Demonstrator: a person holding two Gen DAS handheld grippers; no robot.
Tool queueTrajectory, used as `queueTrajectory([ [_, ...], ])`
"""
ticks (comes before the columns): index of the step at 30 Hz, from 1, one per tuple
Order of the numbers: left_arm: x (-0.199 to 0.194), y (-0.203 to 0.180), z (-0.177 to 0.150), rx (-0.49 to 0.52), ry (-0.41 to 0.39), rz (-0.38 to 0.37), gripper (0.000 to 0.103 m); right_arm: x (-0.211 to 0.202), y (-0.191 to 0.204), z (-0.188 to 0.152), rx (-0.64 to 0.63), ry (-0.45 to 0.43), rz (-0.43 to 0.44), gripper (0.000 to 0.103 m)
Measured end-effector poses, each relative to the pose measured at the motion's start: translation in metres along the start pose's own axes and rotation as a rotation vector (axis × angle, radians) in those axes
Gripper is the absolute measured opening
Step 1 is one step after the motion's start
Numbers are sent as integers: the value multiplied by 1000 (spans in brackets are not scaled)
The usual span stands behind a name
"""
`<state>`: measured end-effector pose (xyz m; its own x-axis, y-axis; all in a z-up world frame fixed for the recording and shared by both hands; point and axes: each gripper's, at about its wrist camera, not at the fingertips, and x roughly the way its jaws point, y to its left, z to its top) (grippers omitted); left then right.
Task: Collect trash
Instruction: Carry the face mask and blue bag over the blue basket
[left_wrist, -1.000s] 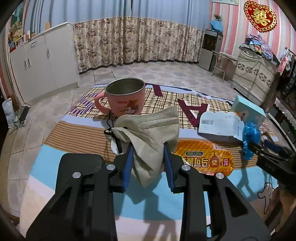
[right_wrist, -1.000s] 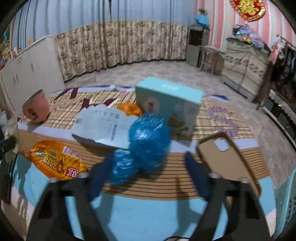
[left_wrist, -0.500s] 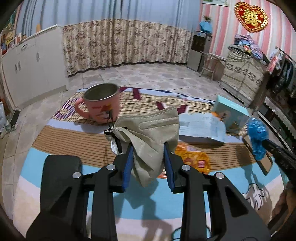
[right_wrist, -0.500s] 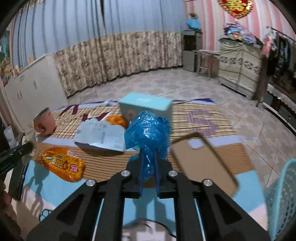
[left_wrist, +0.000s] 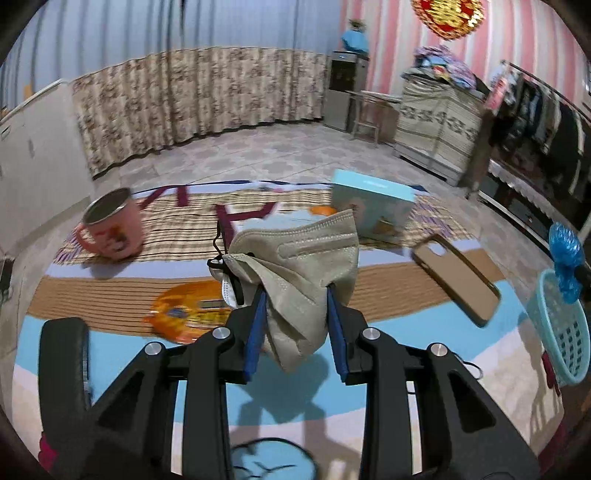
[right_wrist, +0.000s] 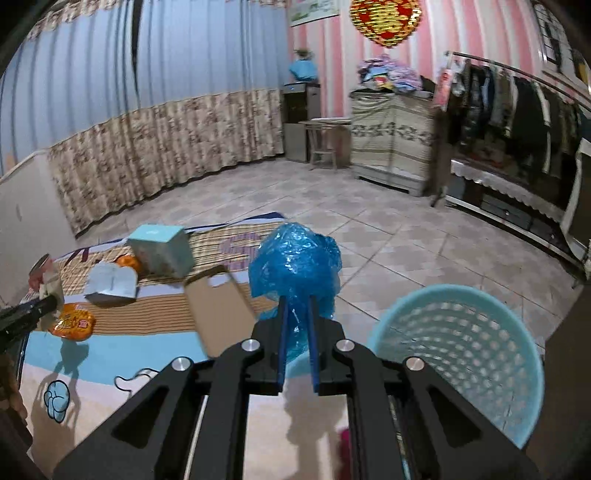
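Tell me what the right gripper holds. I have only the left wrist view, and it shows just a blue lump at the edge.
Observer: The right gripper has just been closing its jaws. It is now shut on a crumpled blue plastic bag, held in the air.
Operator: Report the inside of the basket; I see only its side.
Observer: The part of its inside that shows holds nothing.
Operator: Check behind the mask.
Observer: A white packet lies on the mat beside the teal box.
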<state>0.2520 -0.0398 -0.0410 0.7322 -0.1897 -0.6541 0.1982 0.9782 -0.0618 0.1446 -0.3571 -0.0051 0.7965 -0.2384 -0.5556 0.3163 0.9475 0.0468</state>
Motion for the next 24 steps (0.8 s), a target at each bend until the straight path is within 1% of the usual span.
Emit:
queueTrajectory([
  [3, -2, -28, -3, 61, 9, -7, 30, -4, -27, 2, 40, -2, -26, 10],
  [5, -6, -46, -2, 102, -7, -8, 30, -7, -40, 3, 65, -6, -31, 10],
  [8, -15, -72, -1, 141, -31, -27, 30, -12, -55, 3, 57, -13, -64, 10],
  [12, -27, -113, 2, 168, -56, -99, 30, -19, -85, 4, 72, -17, -96, 10],
  [15, -32, -156, 4, 201, -76, -152, 30, -18, -105, -1, 93, 0, -132, 10],
  [19, -29, -206, 1, 216, -62, -244, 30, -12, -127, -7, 126, 21, -173, 10],
  [24, -18, -265, -14, 274, -41, -311, 30, -7, -152, -11, 179, 29, -167, 10],
])
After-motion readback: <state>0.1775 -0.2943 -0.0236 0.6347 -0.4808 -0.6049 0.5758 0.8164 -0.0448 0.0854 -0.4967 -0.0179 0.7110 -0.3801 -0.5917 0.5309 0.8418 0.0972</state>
